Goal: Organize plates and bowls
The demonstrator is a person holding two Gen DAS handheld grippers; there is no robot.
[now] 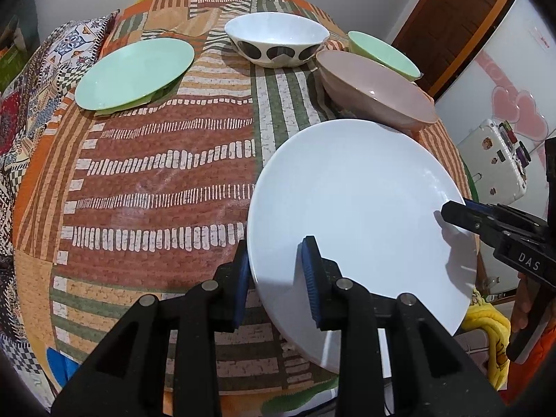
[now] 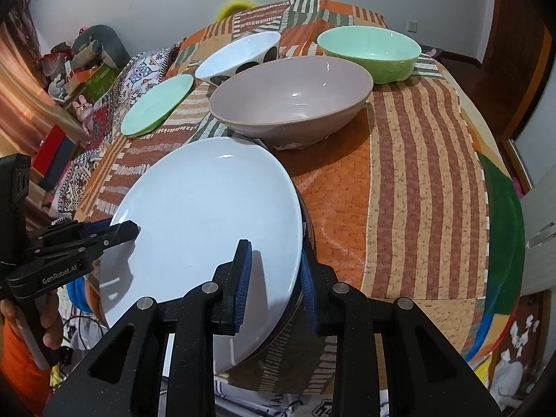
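Note:
A large white plate (image 1: 354,208) (image 2: 208,215) hangs tilted over the near edge of the cloth-covered table (image 1: 156,173), gripped from both sides. My left gripper (image 1: 276,274) straddles its left rim, one pad under the edge and one on top, both seemingly touching. My right gripper (image 2: 274,278) is shut on the opposite rim; the left wrist view shows it at the right (image 1: 451,210). Beyond stand a mauve bowl (image 1: 375,87) (image 2: 292,100), a green bowl (image 1: 382,55) (image 2: 370,52), a white bowl with dark dots (image 1: 276,40) (image 2: 239,54) and a green plate (image 1: 135,73) (image 2: 158,104).
A white fridge with pink hearts (image 1: 504,104) stands right of the table beside a wooden door (image 1: 451,7). Toys and boxes (image 2: 87,69) pile up at the left. A hand (image 2: 52,330) holds the left gripper's handle. The table's right side (image 2: 417,173) carries only striped cloth.

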